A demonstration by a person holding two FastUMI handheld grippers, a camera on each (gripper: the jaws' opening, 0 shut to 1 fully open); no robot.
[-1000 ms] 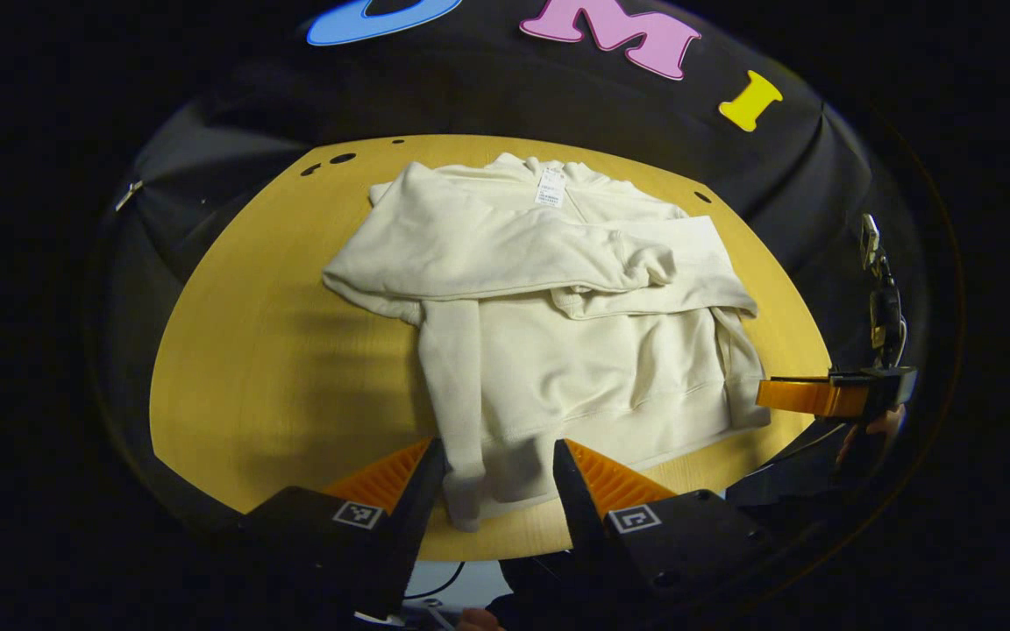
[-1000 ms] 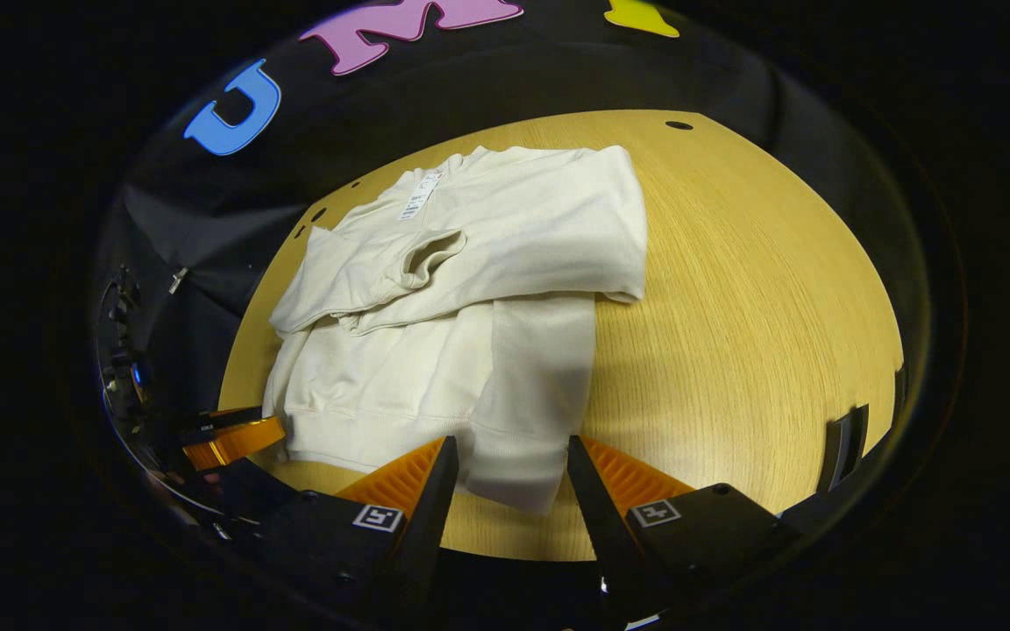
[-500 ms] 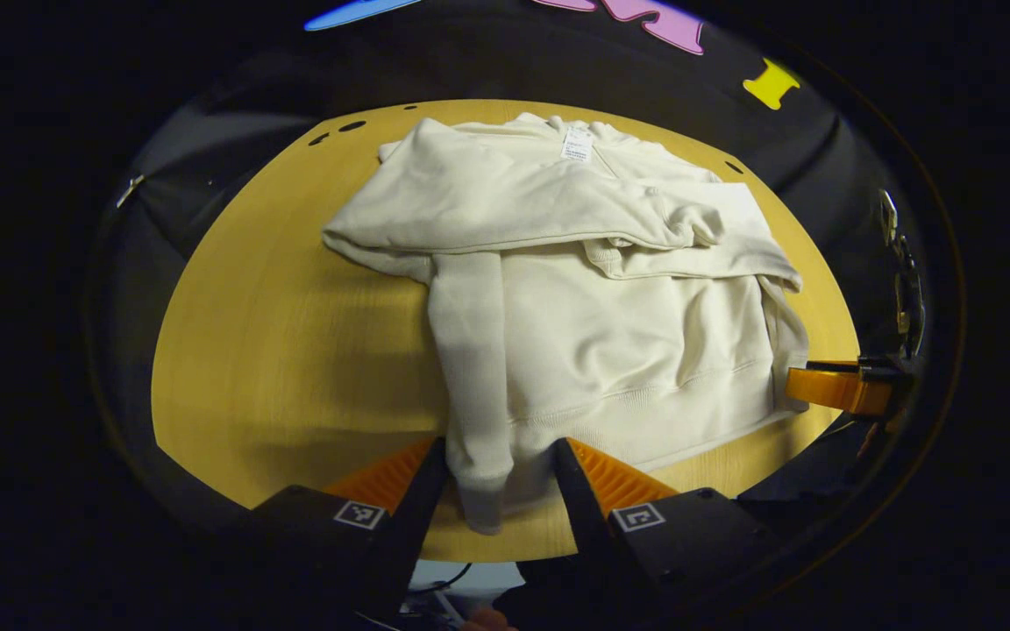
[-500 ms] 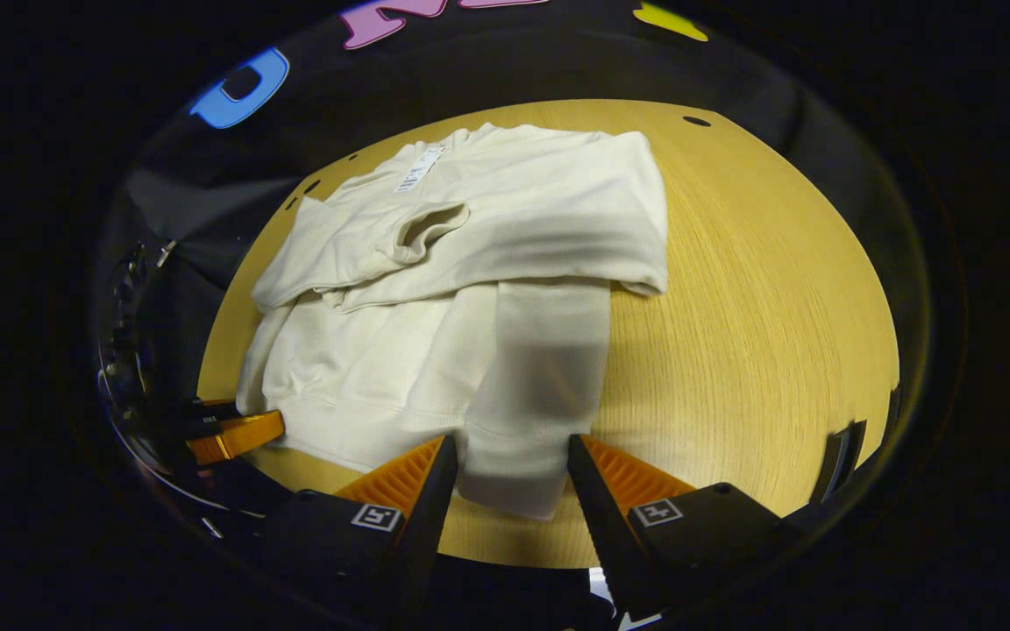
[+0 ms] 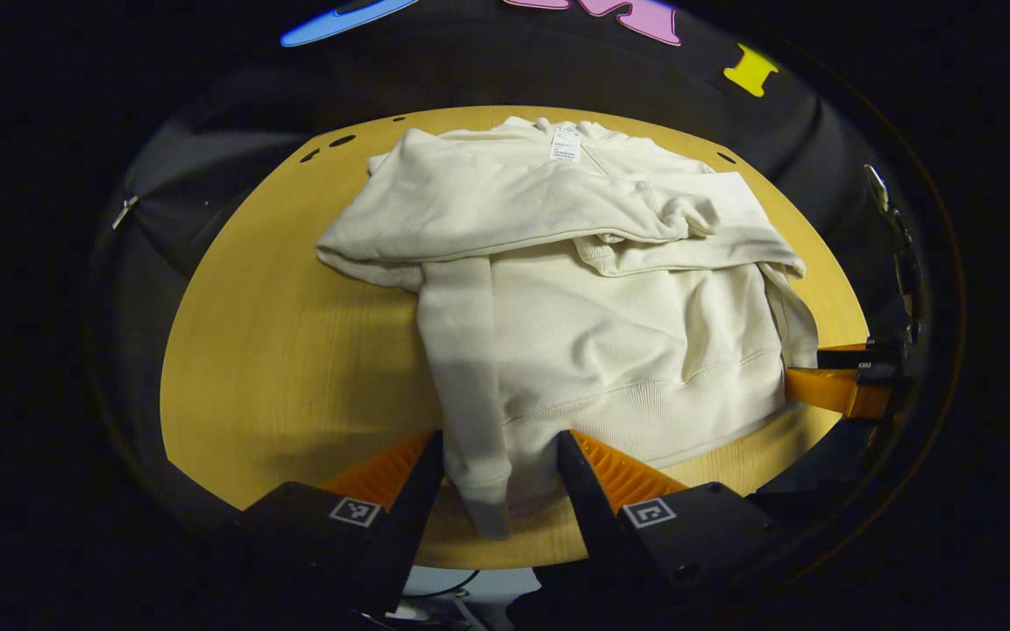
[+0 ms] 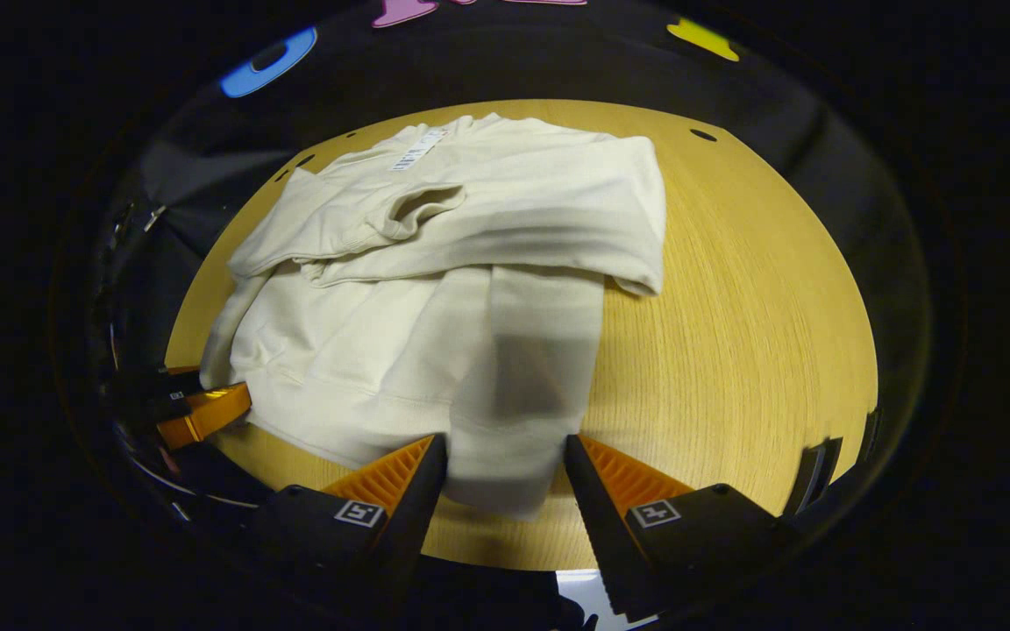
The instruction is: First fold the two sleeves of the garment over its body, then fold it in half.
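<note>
Sweatshirt [image 5: 593, 307], cream-coloured, lies flat on the round wooden worktop [image 5: 277, 350], both sleeves folded across its chest and its neck label [image 5: 565, 145] at the far edge. Your left gripper [image 5: 498, 491] has its fingers spread to either side of the hem's near corner, not pinching it. Your right gripper [image 6: 500, 491] likewise straddles the other hem corner [image 6: 505, 464] with fingers spread, the cloth loose between them.

Whether the fingers of the left claw [image 5: 499, 478] touch the garment [image 5: 593, 298] cannot be told. The label [image 5: 565, 145] is too small to be read. The table [image 6: 759, 333] is cut off below.
</note>
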